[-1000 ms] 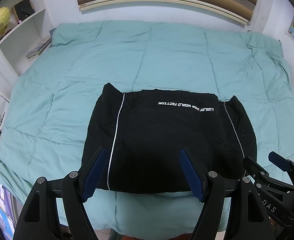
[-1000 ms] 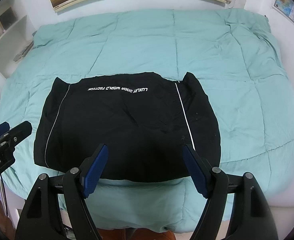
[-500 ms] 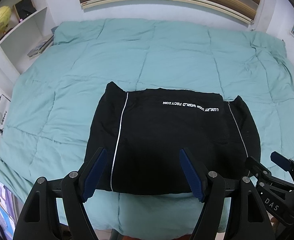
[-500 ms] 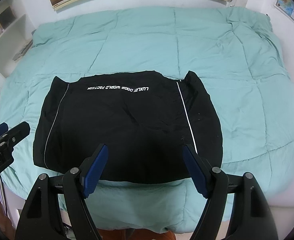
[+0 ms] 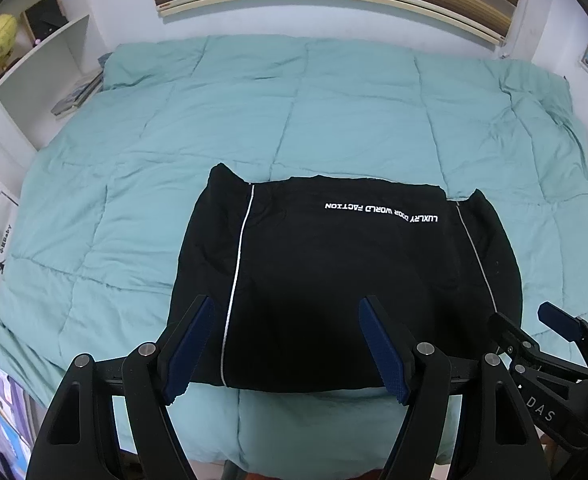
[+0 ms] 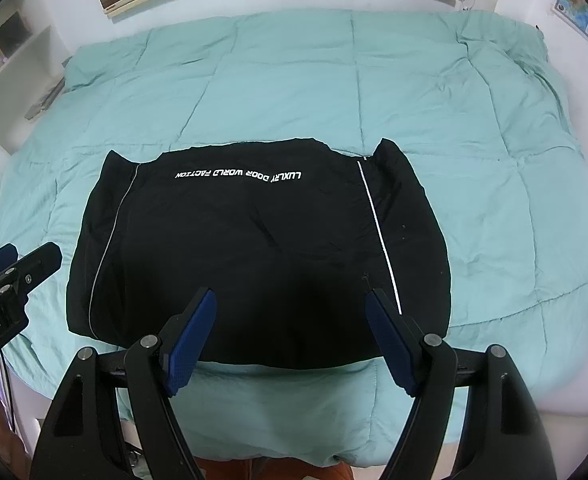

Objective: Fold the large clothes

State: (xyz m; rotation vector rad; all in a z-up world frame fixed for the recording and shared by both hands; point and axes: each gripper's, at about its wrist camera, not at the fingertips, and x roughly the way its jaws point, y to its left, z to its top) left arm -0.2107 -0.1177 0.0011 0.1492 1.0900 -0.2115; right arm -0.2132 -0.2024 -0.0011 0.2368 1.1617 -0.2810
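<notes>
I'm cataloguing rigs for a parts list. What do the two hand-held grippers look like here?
Both look alike. The left hand-held gripper has a black frame with triangular cut-outs and silver pivot screws, and two fingers lined with textured dark blue pads. The right hand-held gripper is built the same way. Seen from the side, one body shows white lettering "DAS", the other "obot.AI". No sleeves or cables are clearly visible.

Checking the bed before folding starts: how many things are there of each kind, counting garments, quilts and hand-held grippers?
Black garment with white piping: 1
Teal quilted comforter: 1
Hand-held grippers, left hand-held gripper and right hand-held gripper, both open: 2
Total: 4
</notes>
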